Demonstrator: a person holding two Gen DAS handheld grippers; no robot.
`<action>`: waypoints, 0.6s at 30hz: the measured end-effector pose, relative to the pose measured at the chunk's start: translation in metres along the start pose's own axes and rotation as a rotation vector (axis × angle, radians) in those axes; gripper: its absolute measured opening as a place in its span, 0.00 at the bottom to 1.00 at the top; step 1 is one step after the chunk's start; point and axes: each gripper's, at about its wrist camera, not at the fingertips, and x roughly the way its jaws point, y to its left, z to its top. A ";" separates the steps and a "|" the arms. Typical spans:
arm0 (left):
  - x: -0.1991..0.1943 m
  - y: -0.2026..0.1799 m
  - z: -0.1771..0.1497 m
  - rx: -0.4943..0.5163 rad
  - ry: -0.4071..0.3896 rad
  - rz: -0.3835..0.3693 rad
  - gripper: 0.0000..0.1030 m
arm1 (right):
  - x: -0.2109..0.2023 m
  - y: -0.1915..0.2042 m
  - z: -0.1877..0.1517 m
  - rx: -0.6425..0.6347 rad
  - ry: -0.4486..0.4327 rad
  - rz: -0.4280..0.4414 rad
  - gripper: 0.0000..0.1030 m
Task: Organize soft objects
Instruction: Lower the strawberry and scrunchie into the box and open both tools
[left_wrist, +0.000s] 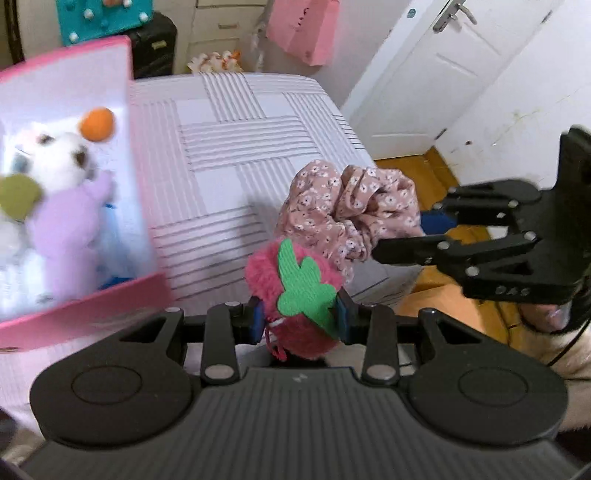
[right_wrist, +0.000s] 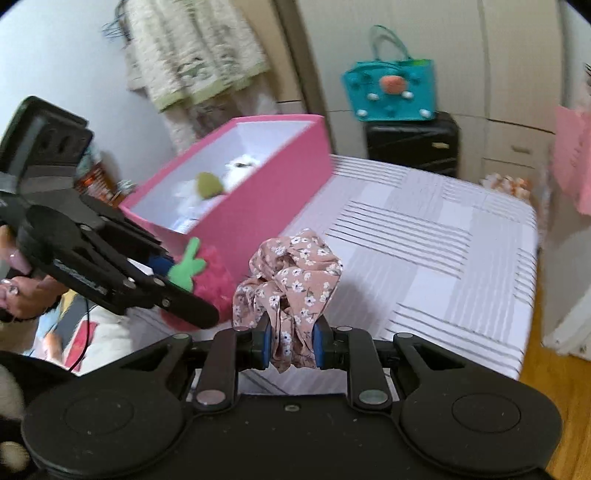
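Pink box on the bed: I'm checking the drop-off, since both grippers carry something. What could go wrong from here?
The floral scrunchie hangs loosely from the right gripper, so it might snag the pink box rim. The fuzzy strawberry in the left gripper is close beside it; they could collide.

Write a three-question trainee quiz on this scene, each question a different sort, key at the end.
1. True or false: the left gripper holds the pink plush strawberry.
2. What is the right gripper shut on? A) a green leaf B) the floral scrunchie C) a towel
3. Fill in: the white plush toy lies inside the pink ____.

Key: 1 true; 2 B; 3 box.
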 end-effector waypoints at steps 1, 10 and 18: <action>-0.007 0.001 -0.001 0.007 -0.008 0.013 0.34 | 0.000 0.006 0.005 -0.013 0.001 0.009 0.24; -0.067 0.030 -0.003 -0.001 -0.124 0.095 0.34 | 0.012 0.062 0.054 -0.182 -0.042 0.080 0.25; -0.094 0.073 0.008 -0.033 -0.251 0.151 0.34 | 0.041 0.087 0.099 -0.265 -0.110 0.102 0.25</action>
